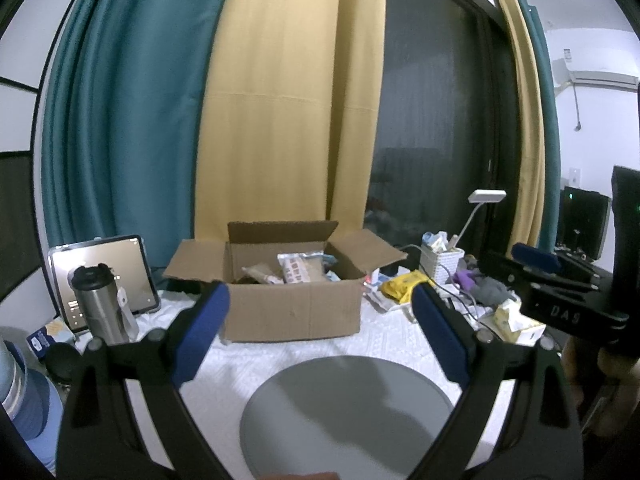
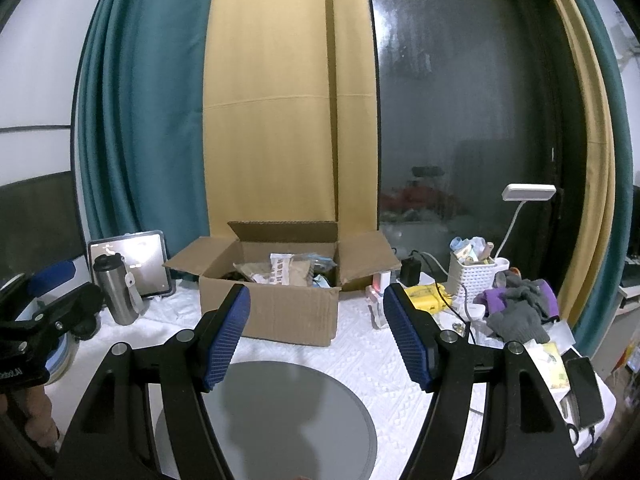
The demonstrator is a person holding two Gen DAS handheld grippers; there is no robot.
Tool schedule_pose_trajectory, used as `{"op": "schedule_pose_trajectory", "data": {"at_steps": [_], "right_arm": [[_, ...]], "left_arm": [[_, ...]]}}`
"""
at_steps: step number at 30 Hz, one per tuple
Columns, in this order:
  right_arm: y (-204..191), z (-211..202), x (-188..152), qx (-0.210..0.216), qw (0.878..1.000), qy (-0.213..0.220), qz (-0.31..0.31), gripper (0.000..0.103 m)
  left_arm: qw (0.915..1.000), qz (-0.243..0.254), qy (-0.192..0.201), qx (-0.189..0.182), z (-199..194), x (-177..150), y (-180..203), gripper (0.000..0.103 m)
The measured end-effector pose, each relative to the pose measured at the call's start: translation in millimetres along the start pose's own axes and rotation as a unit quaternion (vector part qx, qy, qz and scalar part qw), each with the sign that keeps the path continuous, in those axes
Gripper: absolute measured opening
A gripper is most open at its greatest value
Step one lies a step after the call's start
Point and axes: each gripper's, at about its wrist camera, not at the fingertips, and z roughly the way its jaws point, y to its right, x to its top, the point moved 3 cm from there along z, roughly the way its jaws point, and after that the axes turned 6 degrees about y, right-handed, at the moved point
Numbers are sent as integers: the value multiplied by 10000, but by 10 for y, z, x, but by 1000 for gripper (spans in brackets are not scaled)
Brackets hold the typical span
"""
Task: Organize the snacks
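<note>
An open cardboard box [image 1: 292, 308] [image 2: 276, 312] stands at the back of the white-clothed table, flaps up. Several snack packets [image 1: 298, 270] [image 2: 286, 270] lie inside it. A round grey tray [image 1: 348, 412] [image 2: 268, 412] lies bare in front of the box. My left gripper [image 1: 320, 324] is open and empty above the tray's near side, short of the box. My right gripper [image 2: 316, 324] is open and empty, also above the tray and short of the box. The right gripper also shows at the right edge of the left wrist view [image 1: 560, 280].
A steel travel mug [image 1: 102, 308] [image 2: 116, 290] and a tablet [image 1: 120, 276] [image 2: 142, 264] stand left of the box. At right are a yellow packet [image 1: 404, 286] [image 2: 424, 296], a white basket [image 2: 474, 276], a desk lamp [image 2: 528, 194], grey and purple cloths [image 2: 520, 308] and a phone [image 2: 586, 390].
</note>
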Motion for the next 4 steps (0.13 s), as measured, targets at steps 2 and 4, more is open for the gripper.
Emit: {"op": "schedule_pose_trajectory", "data": {"at_steps": [2,4], "right_arm": [[17,61,5,17,10000,-30,1,72],[30,112,0,25,10000,-64,5,72]], "left_arm": [[10000,-26,-51,-38,56,7,-1,93],[9997,-104,-157,-147,148,14,-6,93]]}}
